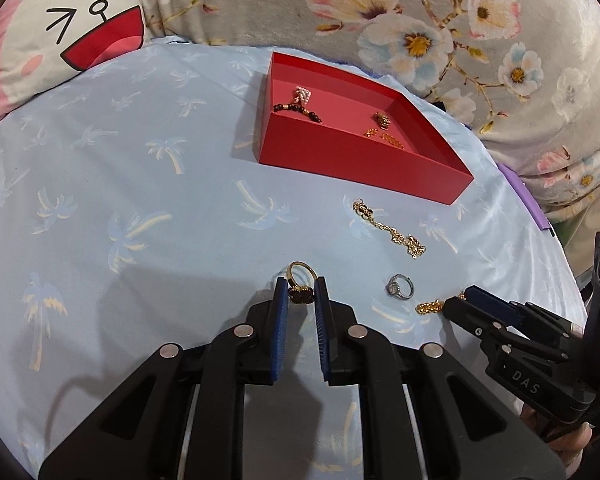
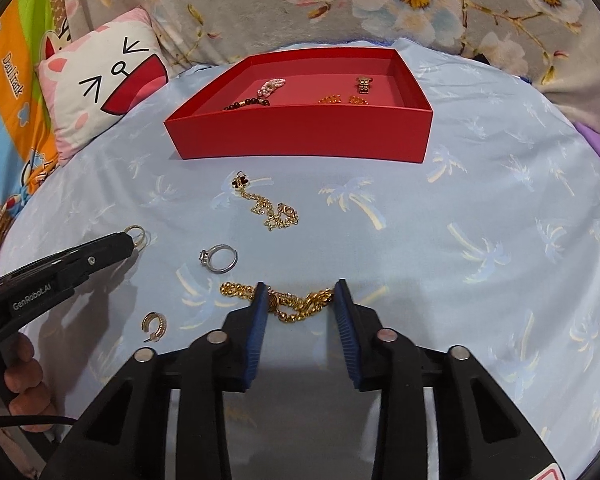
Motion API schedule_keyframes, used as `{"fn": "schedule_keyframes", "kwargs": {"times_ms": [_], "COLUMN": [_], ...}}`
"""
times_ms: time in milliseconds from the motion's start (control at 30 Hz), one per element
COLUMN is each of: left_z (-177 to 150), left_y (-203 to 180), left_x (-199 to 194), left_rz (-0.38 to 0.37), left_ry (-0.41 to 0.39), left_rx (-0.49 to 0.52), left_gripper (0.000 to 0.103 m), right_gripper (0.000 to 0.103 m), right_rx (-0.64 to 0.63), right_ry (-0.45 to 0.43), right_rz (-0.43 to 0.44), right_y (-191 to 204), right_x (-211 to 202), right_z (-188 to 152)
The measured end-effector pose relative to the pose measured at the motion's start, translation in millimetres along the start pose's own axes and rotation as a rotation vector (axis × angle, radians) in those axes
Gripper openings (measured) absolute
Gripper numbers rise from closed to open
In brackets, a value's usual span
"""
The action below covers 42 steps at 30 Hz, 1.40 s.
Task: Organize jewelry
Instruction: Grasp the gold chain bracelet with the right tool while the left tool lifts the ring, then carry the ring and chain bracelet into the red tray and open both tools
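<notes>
My left gripper is shut on a gold ring with a dark stone, low over the blue cloth. My right gripper is open, its fingers either side of a thick gold chain on the cloth. A silver ring lies between them. A thin gold necklace lies in front of the red box, which holds a beaded bracelet, pearl piece and small gold pieces. A gold hoop earring lies at lower left.
The blue palm-print cloth covers the surface. A cartoon pillow lies at the far left. A floral blanket lines the back. A purple edge shows at right.
</notes>
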<state>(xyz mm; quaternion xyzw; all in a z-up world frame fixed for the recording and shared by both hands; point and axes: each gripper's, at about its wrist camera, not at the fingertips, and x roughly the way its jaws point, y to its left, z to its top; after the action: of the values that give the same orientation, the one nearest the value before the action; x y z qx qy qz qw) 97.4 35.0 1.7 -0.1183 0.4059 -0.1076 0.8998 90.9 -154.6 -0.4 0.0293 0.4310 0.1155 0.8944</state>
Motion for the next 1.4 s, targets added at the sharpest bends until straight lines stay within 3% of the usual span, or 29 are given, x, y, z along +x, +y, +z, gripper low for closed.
{"fn": "schedule_keyframes", "kwargs": {"times_ms": [100,300,767,967,1100,1267,1400], "left_z": [-0.5,-1.1,8.6,38.8,75.4,123.7,146.7], "left_y": [-1.6,0.3,-1.3,-13.6,-25.9,-45.7,-52.3], "left_x": [-0.1,0.4,-14.7,-30.4,-32.7,-17.5,14.2], "left_rz": [0.003,-0.003,-0.019,-0.050,-0.081,-0.082,-0.074], "left_ry": [-0.004,-0.001,-0.028,-0.064,-0.084,-0.107,-0.075], "left_rx": [0.007,-0.003,-0.005,0.040,0.064,0.103,0.097], "left_gripper": [0.013,0.013,0.013,0.013,0.013,0.013,0.013], "right_gripper": [0.014,0.008,0.008,0.008,0.008,0.008,0.008], "right_rx": [0.013,0.043,0.067,0.041,0.028,0.041,0.080], "right_ry": [-0.001,-0.019,-0.115,-0.184,-0.230,-0.259,-0.225], "right_rz": [-0.001,0.017,0.018,0.009,0.014,0.044,0.092], "right_y": [-1.9,-6.4,-16.3,-20.6,-24.0,-29.7,-36.0], "right_x": [1.1,-4.6,-43.4,-66.5,-72.7,-59.2,-29.2], "right_z": [1.6,0.0,18.5,54.6,92.1,144.9,165.4]}}
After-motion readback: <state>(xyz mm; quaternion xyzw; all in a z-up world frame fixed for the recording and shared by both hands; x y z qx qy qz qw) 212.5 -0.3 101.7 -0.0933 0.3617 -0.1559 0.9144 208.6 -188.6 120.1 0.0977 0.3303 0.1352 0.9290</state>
